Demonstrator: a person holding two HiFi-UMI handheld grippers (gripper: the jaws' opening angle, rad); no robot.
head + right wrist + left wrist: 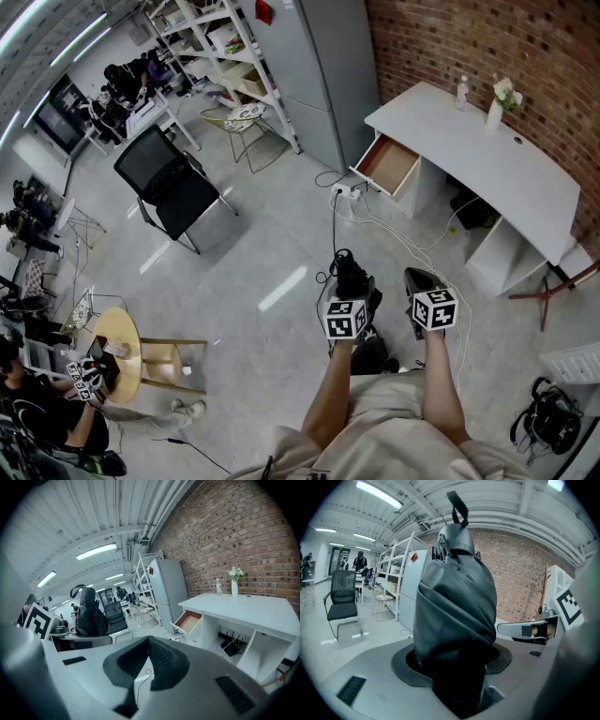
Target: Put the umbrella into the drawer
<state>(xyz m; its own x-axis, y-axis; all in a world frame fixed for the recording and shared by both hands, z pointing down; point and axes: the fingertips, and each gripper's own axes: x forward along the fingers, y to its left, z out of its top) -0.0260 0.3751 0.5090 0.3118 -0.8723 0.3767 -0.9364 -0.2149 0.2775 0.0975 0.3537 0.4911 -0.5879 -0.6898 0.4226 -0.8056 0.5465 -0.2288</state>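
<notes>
A folded black umbrella [349, 272] with a wrist strap stands up between the jaws of my left gripper [359, 294], which is shut on its lower end. In the left gripper view the umbrella [457, 606] fills the middle and hides the pads of that gripper [457, 667]. My right gripper [419, 279] is beside it, shut and empty; its pads meet at the tip of the gripper [149, 641]. The drawer [389, 164] hangs open at the left end of the white desk [487, 159], ahead across the floor. The right gripper view also shows the drawer [189, 621] and the umbrella [89, 616].
White cables [375, 220] and a power strip [342, 192] lie on the floor before the drawer. A black office chair [173, 187] stands to the left, a grey cabinet [328, 66] behind. A vase [497, 111] and a bottle [461, 91] sit on the desk. A person [37, 412] sits far left.
</notes>
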